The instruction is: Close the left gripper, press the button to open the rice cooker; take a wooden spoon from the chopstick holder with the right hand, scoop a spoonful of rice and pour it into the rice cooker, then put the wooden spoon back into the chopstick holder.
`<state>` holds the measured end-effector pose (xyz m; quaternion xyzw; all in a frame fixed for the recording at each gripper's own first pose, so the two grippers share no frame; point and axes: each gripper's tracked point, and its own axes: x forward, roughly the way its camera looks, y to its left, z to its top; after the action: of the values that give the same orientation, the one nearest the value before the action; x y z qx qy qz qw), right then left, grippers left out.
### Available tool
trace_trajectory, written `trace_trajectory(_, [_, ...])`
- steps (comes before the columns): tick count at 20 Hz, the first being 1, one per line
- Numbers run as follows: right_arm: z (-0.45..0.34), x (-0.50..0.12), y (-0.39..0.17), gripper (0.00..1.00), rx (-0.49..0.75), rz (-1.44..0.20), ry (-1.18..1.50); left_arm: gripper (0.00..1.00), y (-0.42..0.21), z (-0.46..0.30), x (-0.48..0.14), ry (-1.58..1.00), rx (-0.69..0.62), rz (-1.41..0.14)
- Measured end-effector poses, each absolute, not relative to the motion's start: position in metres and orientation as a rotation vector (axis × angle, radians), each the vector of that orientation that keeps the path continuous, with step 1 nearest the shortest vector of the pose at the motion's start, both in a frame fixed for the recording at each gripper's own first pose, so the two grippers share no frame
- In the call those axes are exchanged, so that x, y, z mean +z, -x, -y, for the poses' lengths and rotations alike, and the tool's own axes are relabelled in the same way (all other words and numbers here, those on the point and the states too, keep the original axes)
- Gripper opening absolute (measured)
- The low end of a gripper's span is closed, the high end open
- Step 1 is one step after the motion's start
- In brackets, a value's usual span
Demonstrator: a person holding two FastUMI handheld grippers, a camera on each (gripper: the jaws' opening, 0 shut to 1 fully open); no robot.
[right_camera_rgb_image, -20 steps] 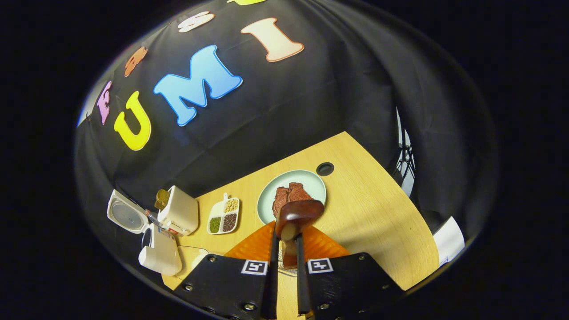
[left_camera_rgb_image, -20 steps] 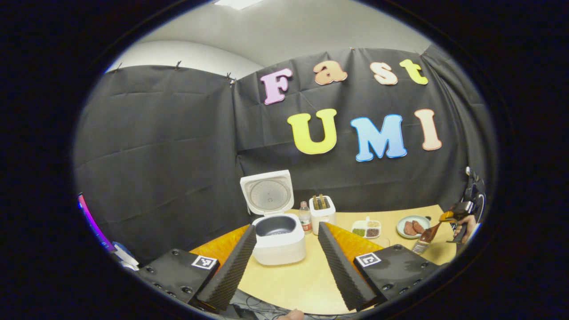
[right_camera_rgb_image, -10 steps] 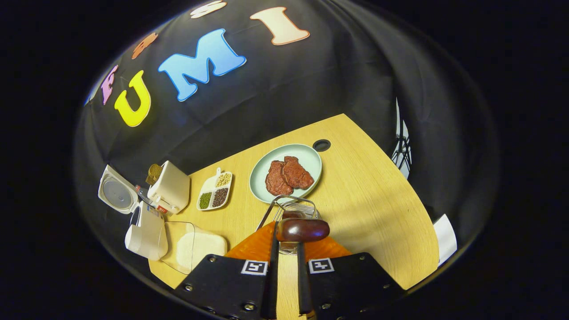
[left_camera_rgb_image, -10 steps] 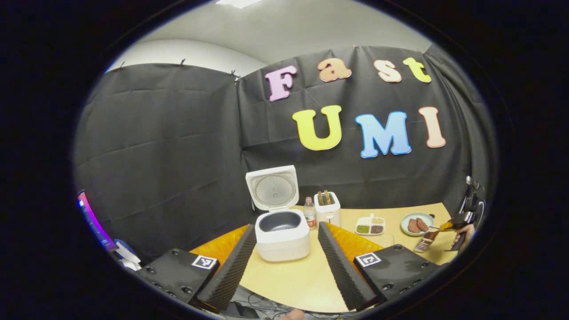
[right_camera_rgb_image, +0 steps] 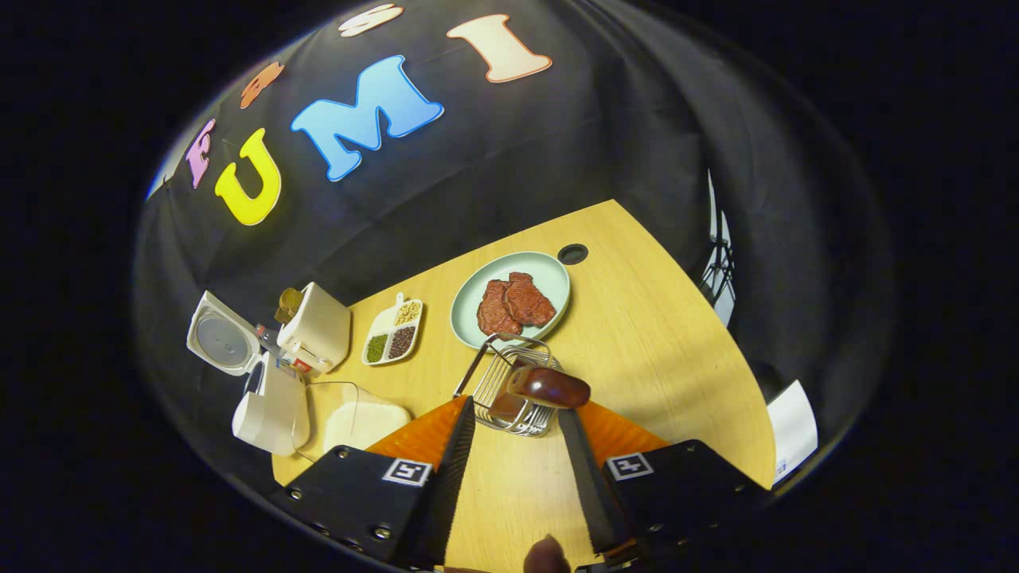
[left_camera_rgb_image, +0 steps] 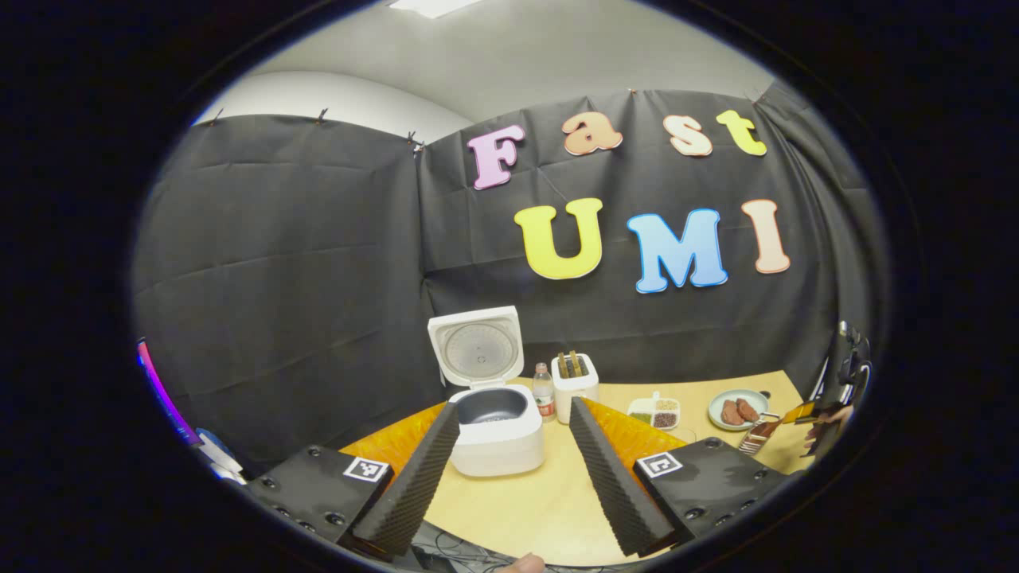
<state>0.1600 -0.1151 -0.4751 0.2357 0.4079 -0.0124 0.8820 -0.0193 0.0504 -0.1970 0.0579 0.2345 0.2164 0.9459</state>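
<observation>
The dark wooden spoon [right_camera_rgb_image: 549, 386] stands in the wire chopstick holder [right_camera_rgb_image: 497, 398], its rounded end sticking up. My right gripper [right_camera_rgb_image: 516, 410] is open just behind the holder, fingers spread to either side and off the spoon. The white rice cooker [left_camera_rgb_image: 495, 430] stands with its lid [left_camera_rgb_image: 478, 346] raised and its dark pot showing; it also appears at far left as the rice cooker [right_camera_rgb_image: 271, 410]. My left gripper [left_camera_rgb_image: 512, 406] is open, held back from the cooker with nothing between its fingers. The clear rice container [right_camera_rgb_image: 354, 418] sits beside the cooker.
A green plate with meat [right_camera_rgb_image: 509, 298], a divided tray of beans [right_camera_rgb_image: 392, 333], a white toaster [right_camera_rgb_image: 318, 330] and a small bottle [left_camera_rgb_image: 544, 390] stand along the back of the wooden table [right_camera_rgb_image: 661, 358]. A fingertip [right_camera_rgb_image: 545, 553] shows at the bottom edge.
My right gripper has opened and let go of the wooden spoon, which now rests lower in the wire holder. The left gripper has stayed open and barely moved.
</observation>
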Motion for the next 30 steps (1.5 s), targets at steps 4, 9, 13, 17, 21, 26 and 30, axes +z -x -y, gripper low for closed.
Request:
trace_trajectory(4, [0.160, -0.429, -0.155, 0.97, -0.176, -0.641, -0.272, 1.00, 0.009, -0.055, -0.193, -0.106, 0.427, -0.442])
trace_trajectory(9, [0.130, -0.339, -0.136, 0.98, -0.107, -0.427, -0.093, 1.00, -0.007, -0.064, -0.207, -0.061, 0.379, -0.422])
trace_trajectory(13, [0.081, -0.284, -0.123, 0.98, -0.096, -0.369, -0.066, 1.00, -0.024, -0.071, -0.227, -0.012, 0.293, -0.416])
trace_trajectory(17, [0.024, -0.240, -0.115, 0.98, -0.101, -0.344, -0.097, 1.00, -0.047, -0.109, -0.237, 0.036, 0.221, -0.381])
trace_trajectory(21, [-0.025, -0.204, -0.109, 0.93, -0.115, -0.321, -0.082, 0.99, -0.092, -0.170, -0.252, 0.087, 0.193, -0.338])
trace_trajectory(26, [-0.071, -0.173, -0.097, 0.97, -0.123, -0.314, -0.041, 0.94, -0.157, -0.227, -0.270, 0.126, 0.192, -0.272])
trace_trajectory(30, [-0.087, -0.161, -0.096, 0.97, -0.115, -0.321, 0.029, 0.93, -0.206, -0.272, -0.282, 0.111, 0.253, -0.240])
